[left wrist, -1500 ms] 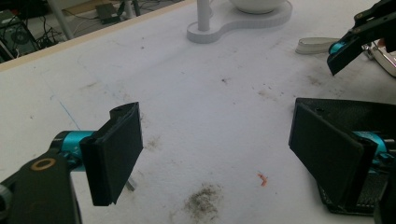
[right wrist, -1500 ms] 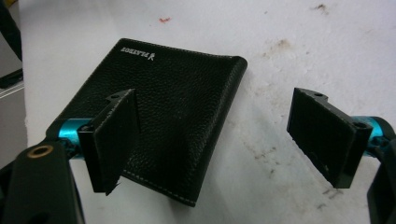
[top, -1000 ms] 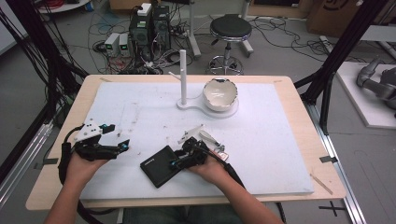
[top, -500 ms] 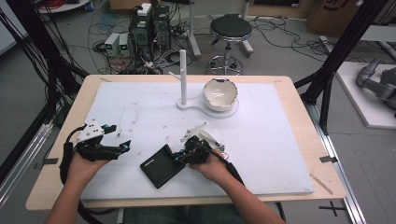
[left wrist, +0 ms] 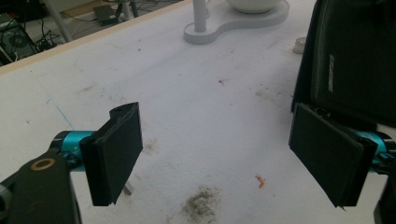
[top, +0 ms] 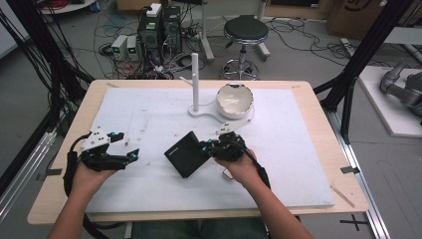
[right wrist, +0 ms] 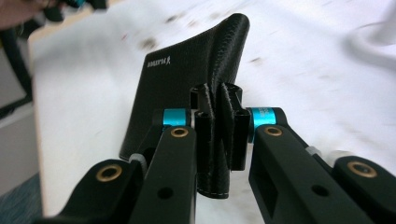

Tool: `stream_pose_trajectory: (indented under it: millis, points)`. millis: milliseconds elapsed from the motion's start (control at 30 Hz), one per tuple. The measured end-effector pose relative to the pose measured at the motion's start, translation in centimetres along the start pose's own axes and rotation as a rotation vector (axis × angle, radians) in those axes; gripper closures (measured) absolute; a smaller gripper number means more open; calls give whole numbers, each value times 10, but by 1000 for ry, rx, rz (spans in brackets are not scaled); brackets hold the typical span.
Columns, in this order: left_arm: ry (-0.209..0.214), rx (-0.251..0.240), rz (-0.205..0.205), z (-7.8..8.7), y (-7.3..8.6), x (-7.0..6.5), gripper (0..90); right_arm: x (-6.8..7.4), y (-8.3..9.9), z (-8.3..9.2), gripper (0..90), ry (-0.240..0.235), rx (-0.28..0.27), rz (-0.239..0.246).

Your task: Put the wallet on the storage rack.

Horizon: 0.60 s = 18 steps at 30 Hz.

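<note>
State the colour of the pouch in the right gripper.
Black pouch, small pale logo; right gripper view shows it best.

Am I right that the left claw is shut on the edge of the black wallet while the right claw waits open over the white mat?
Not quite: the sides are swapped. The right gripper view shows the right claw shut on the edge of the black wallet, while the left gripper view shows the left claw open over the white mat.

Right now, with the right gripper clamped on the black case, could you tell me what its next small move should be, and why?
Probably a little more lift. The right gripper is pinched shut on one edge of the black case, which tilts over the white mat, while the left gripper waits open beside it.
</note>
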<state>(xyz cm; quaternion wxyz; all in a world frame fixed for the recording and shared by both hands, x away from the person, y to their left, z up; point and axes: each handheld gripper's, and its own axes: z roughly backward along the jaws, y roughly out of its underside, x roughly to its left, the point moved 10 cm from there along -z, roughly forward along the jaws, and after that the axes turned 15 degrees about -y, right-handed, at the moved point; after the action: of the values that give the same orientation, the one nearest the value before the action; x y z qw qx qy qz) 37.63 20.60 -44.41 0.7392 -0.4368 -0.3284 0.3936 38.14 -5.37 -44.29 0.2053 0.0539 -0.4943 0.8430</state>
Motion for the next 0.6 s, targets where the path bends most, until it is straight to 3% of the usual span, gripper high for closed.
stream_pose_trajectory:
  millis: [167, 200, 333, 467, 600]
  points:
    - [0, 0, 3, -1, 0, 0, 175, -14, -8, 25, 854, 53, -57, -8]
    - [-1, 1, 2, -2, 0, 0, 175, -22, -12, 39, 853, 83, -83, -4]
    - [-4, 8, 1, -3, 0, 1, 175, -33, -17, 56, 853, 122, -114, -10]
    - [-2, 9, 7, -5, 0, 0, 175, -53, -29, 85, 853, 185, -175, -28]
    - [-2, 5, 6, -6, -1, 0, 175, -65, -36, 96, 853, 231, -174, -27]
